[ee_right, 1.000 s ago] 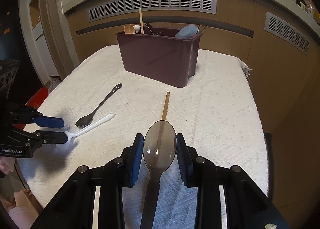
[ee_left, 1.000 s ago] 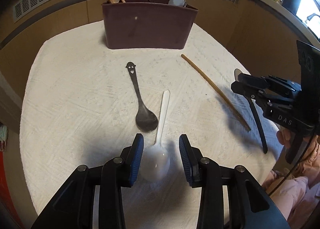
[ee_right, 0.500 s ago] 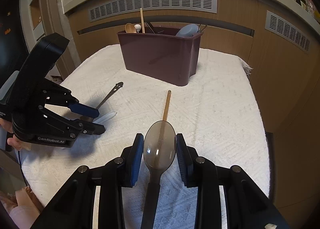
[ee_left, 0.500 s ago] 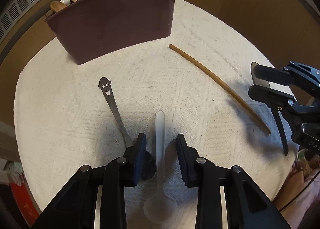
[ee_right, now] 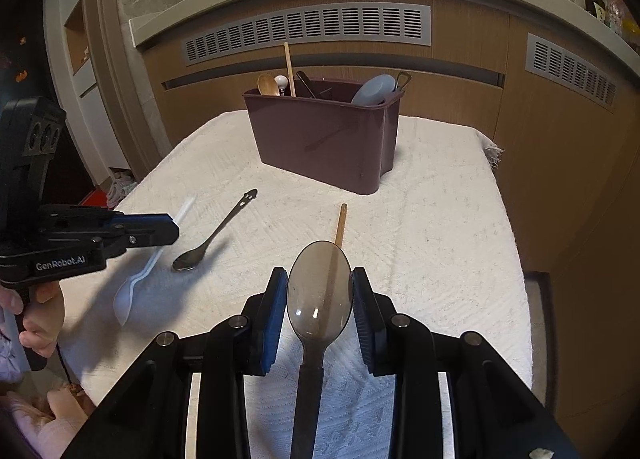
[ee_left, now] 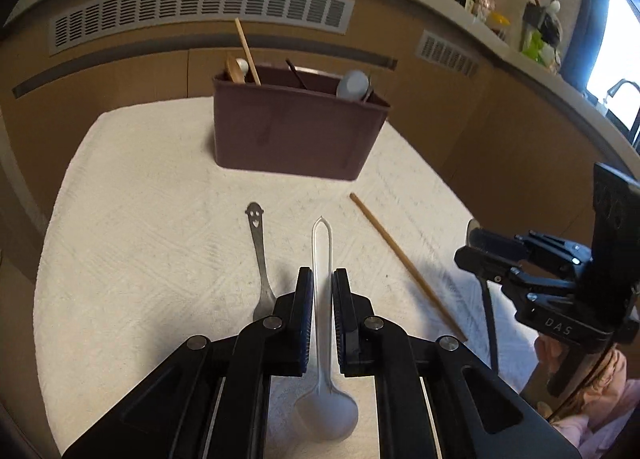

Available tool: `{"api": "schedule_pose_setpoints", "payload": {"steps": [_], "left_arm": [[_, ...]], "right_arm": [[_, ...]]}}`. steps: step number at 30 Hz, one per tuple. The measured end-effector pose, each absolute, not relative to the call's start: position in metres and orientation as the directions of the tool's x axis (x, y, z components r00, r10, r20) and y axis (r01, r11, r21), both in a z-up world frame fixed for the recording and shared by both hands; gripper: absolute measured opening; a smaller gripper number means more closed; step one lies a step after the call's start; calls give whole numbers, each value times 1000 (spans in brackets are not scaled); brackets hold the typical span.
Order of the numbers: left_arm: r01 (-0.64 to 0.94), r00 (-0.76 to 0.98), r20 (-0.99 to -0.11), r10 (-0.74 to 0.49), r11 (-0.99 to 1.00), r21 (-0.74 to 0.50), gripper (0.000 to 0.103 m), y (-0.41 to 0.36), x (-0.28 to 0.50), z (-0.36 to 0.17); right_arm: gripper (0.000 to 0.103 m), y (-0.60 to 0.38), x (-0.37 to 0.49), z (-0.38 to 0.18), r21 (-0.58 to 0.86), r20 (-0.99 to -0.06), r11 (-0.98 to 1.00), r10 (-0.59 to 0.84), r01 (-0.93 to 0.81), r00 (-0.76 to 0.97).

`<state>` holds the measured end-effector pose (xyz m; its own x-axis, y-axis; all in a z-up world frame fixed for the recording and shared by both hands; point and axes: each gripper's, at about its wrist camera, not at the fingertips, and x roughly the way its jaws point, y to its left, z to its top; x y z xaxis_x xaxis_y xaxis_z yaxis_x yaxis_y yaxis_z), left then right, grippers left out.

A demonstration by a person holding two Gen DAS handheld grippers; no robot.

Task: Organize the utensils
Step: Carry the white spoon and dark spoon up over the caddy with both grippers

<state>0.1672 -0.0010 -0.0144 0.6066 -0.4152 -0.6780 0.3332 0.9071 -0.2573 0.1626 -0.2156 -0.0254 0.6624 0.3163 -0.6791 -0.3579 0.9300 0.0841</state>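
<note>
Utensils being sorted, near edge of table (ee_right: pixel 460 219) first. Left gripper (ee_left: pixel 319 315) pinching white plastic spoon (ee_left: pixel 322 339) by handle, jaws having just been closing, bowl hanging nearest camera. Right gripper (ee_right: pixel 320 311) clamping smoky spoon (ee_right: pixel 319 295) across bowl. Metal spoon (ee_left: pixel 259 259) and wooden chopstick (ee_left: pixel 404 263) lying mid-table. Advice: keeping white spoon level, carrying toward brown caddy (ee_left: pixel 298 131) at far edge, lowering into free compartment.

Utensil count, as I see it from both wrist views.

Spoons outside the bin: three, white plastic (ee_left: pixel 321 343), smiley-handled metal (ee_left: pixel 259 255), smoky translucent (ee_right: pixel 319 291). One loose wooden stick (ee_left: pixel 404 263) on the cloth. One maroon caddy (ee_right: pixel 324 139), upper centre. Two grippers, left (ee_left: pixel 319 299) and right (ee_right: pixel 320 301).
</note>
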Motion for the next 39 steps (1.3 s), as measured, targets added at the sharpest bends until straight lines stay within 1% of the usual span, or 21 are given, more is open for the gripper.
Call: {"api": "schedule_pose_setpoints", "payload": {"steps": [3, 6, 10, 14, 16, 18, 20, 22, 24, 26, 28, 33, 36, 39], "left_arm": [[333, 657, -629, -415, 909, -251, 10, 1, 163, 3], [335, 683, -600, -417, 908, -250, 10, 5, 156, 15], [321, 735, -554, -391, 920, -224, 10, 10, 152, 27], [325, 786, -489, -379, 925, -195, 10, 7, 166, 54], [331, 830, -419, -367, 930, -160, 10, 5, 178, 79], [335, 874, -326, -361, 932, -136, 10, 5, 192, 111], [343, 896, -255, -365, 931, -125, 10, 6, 207, 135], [341, 913, -193, -361, 931, -128, 10, 8, 226, 153], [351, 915, -154, -373, 924, -152, 10, 10, 244, 162], [358, 913, -140, -383, 917, -176, 10, 14, 261, 165], [357, 912, -135, -387, 912, -204, 10, 17, 277, 163], [337, 917, -145, -373, 915, -222, 10, 21, 316, 153], [325, 919, -150, -364, 917, -233, 10, 21, 333, 140], [295, 932, -150, -330, 931, -214, 10, 15, 345, 124]], "right_arm": [[29, -217, 161, -19, 103, -667, 928, 331, -357, 668], [29, -216, 160, -12, 104, -654, 929, 333, -356, 679], [29, -215, 159, -5, 94, -643, 929, 332, -359, 691], [29, -214, 167, 13, 88, -622, 925, 340, -369, 705], [29, -215, 175, 38, 67, -580, 925, 342, -375, 739], [29, -215, 183, 72, 18, -508, 931, 324, -366, 798], [29, -213, 193, 109, -33, -427, 938, 300, -346, 853], [29, -212, 204, 137, -46, -363, 939, 302, -341, 881], [28, -211, 219, 161, -39, -311, 943, 304, -331, 901], [28, -207, 234, 175, -45, -276, 944, 301, -325, 913], [28, -203, 249, 180, -50, -271, 944, 300, -325, 915], [28, -193, 279, 172, -53, -302, 943, 300, -330, 905], [28, -190, 295, 161, -51, -337, 941, 299, -335, 893], [28, -188, 307, 145, -48, -372, 939, 299, -340, 879]]}}
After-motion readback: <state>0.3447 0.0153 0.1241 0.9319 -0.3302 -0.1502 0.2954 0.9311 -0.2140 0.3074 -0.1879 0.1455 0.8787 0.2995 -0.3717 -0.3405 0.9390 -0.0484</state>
